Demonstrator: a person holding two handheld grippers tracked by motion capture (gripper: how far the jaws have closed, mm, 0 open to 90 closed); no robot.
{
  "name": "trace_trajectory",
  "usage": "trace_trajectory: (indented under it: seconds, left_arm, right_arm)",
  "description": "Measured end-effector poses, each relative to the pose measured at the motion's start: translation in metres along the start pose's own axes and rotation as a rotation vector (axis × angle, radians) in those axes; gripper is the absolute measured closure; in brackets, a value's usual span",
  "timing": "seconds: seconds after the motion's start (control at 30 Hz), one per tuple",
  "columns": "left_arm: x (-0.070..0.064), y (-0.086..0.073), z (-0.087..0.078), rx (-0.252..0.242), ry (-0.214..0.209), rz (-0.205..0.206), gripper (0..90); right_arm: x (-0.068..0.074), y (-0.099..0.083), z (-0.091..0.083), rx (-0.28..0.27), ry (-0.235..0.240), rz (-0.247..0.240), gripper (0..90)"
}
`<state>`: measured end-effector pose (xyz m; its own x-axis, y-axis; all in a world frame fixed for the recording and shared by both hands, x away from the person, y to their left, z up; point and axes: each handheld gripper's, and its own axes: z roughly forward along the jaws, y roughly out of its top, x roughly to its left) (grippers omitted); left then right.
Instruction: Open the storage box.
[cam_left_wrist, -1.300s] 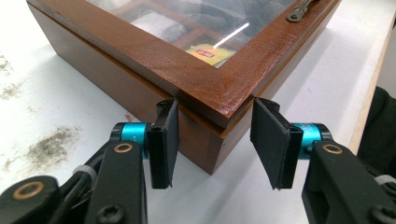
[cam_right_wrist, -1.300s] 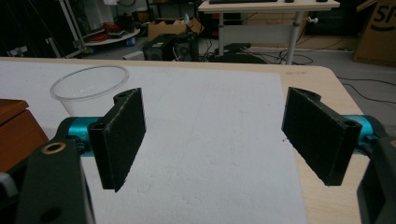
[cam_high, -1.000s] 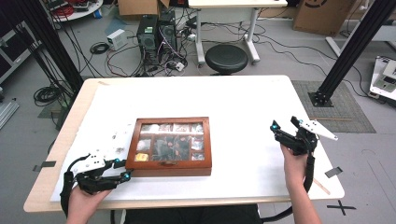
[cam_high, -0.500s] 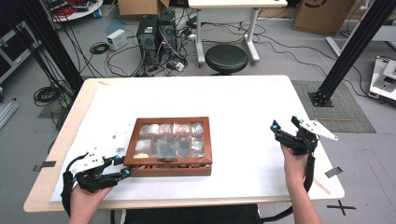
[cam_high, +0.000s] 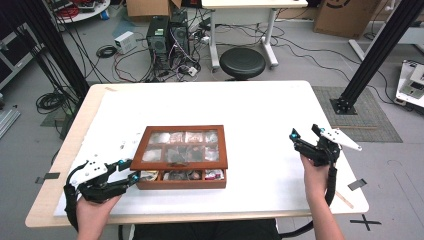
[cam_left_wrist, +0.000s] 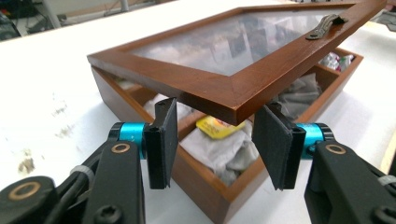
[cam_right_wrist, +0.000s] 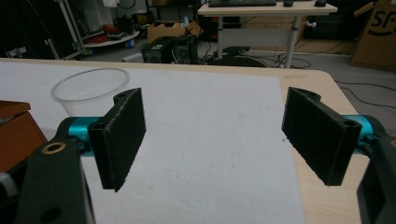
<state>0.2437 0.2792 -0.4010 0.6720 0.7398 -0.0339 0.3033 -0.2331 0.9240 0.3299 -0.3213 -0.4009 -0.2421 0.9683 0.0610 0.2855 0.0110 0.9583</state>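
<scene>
Wooden and glass-lidded, the tea box (cam_high: 181, 156) sits centre frame, its lid (cam_left_wrist: 243, 56) part-raised. Our left gripper (cam_left_wrist: 215, 135) is spread around the lid's corner, not clamping. Our right gripper (cam_high: 314, 146), also spread, holds nothing at right, so we judge most of the opening remains.

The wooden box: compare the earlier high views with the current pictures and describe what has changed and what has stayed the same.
The wooden box's glass lid has been raised at its front edge, exposing the packets in the front compartments. The left gripper has moved in to the lid's front-left corner, its jaws open either side of that corner in the left gripper view. The right gripper stayed open and apart at the right; the box base has not shifted.
</scene>
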Motion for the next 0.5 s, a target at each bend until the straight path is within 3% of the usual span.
trace_trajectory:
  seconds: [0.5]
  left_arm:
    - [0.005,0.022,0.001,-0.038,0.025,-0.009,45.0]
  right_arm:
    - [0.0,0.0,0.001,0.0,0.004,0.006,22.0]
